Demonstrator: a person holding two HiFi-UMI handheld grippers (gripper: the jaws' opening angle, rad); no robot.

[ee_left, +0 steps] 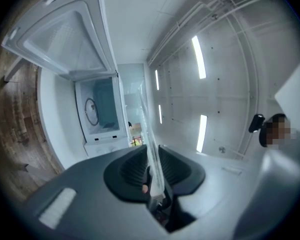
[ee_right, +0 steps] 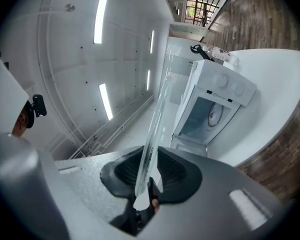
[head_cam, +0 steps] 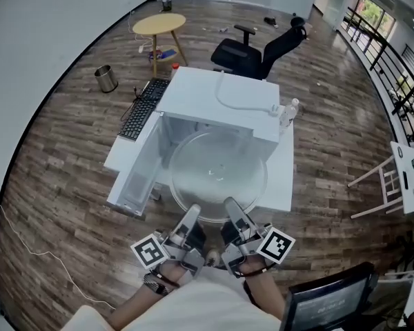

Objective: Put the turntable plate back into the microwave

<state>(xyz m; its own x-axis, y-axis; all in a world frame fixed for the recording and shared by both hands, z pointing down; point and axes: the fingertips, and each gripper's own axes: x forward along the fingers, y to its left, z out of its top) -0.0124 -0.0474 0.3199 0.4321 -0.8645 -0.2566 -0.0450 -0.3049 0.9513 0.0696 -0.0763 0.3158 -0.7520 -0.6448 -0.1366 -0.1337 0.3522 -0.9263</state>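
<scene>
Left gripper [head_cam: 192, 211] and right gripper [head_cam: 232, 205] clamped on turntable plate [head_cam: 217, 174] rim, open microwave [head_cam: 217, 98] behind, keyboard [head_cam: 143, 109] at table's [head_cam: 284, 179] left edge, microwave's inside blurred through glass.

A white shirt [head_cam: 193, 307]; just beyond it, a grey left gripper [head_cam: 191, 216] and right gripper [head_cam: 232, 207], each with a black-and-white marker cube [head_cam: 150, 251] and dark ribbed pads [ee_left: 131, 168]; a dark band [head_cam: 154, 283] on the left wrist

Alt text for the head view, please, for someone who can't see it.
The left tongs and right tongs each grip the near rim of a clear glass turntable plate, held before an open white microwave on a white table. Its door stands open at left; a black office chair is behind.
</scene>
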